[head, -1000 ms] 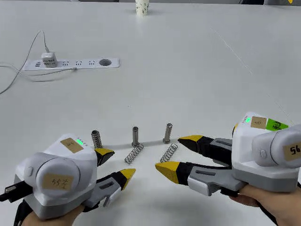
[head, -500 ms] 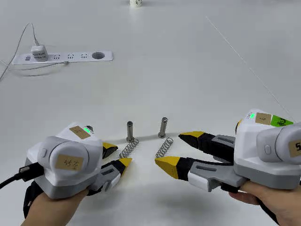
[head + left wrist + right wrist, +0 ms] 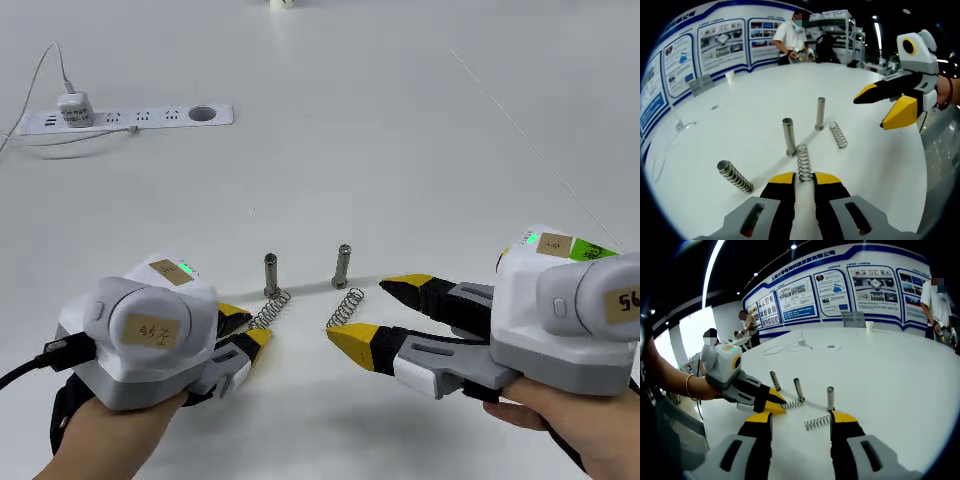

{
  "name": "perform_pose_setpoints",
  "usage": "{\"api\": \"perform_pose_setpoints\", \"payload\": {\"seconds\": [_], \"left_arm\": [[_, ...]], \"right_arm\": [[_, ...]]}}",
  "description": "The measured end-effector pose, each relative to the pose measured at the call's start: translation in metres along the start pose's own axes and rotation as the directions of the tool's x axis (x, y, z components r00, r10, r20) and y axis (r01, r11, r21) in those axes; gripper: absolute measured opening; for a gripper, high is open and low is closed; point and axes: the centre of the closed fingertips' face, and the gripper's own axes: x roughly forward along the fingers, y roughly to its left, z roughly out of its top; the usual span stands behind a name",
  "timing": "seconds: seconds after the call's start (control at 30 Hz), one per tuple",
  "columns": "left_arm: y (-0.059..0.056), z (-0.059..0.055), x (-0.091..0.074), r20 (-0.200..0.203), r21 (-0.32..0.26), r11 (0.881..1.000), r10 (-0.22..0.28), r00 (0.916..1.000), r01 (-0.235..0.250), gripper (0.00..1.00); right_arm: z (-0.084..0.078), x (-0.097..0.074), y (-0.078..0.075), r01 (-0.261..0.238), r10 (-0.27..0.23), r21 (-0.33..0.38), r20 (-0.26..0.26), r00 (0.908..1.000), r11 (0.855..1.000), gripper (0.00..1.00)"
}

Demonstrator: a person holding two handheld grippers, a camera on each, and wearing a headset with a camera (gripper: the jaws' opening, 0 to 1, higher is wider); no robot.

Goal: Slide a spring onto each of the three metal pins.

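White tabletop (image 3: 420, 140) carries a spring-covered pin (image 3: 734, 176) at lower left of the left gripper view, with a bare middle pin (image 3: 788, 136) and a bare far pin (image 3: 819, 113) up-right of it. Loose spring (image 3: 803, 161) lies at the middle pin's base, its near end between the nearly closed jaws of the left gripper (image 3: 804, 178); cannot tell whether they pinch it. Second loose spring (image 3: 838, 134) lies beside the far pin. Right gripper (image 3: 377, 312), centre-right in head view, gapes wide, holding nothing. Power strip (image 3: 125, 116) sits upper left.
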Motion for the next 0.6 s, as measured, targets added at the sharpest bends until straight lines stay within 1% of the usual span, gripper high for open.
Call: {"api": "perform_pose_setpoints", "payload": {"seconds": [0.2, 0.3, 0.4, 0.5, 0.6], "left_arm": [[0.000, -0.001, 0.000, -0.001, 0.007, 1.000, 0.004, 1.0000, -0.004, 0.11], [-0.001, -0.002, -0.001, -0.006, 0.017, 1.000, 0.002, 1.0000, -0.002, 0.11], [-0.002, -0.004, -0.004, -0.008, 0.009, 1.000, 0.002, 1.0000, -0.002, 0.11], [-0.004, -0.004, -0.010, 0.012, -0.009, 1.000, 0.004, 0.9999, -0.004, 0.10], [-0.005, 0.000, -0.016, 0.035, -0.006, 1.000, 0.009, 0.9993, -0.009, 0.10]], "right_arm": [[0.001, 0.000, -0.003, 0.017, -0.017, 0.018, 0.001, 0.9999, 1.000, 0.48], [0.002, 0.000, -0.004, 0.020, -0.021, 0.042, 0.007, 0.9998, 0.999, 0.47], [0.003, 0.000, -0.005, 0.016, -0.017, 0.089, 0.012, 0.9998, 0.996, 0.45], [0.006, 0.000, -0.004, 0.014, -0.017, 0.112, 0.029, 0.9994, 0.994, 0.45], [0.008, 0.000, -0.002, 0.005, -0.010, 0.133, 0.036, 0.9993, 0.991, 0.44]]}}
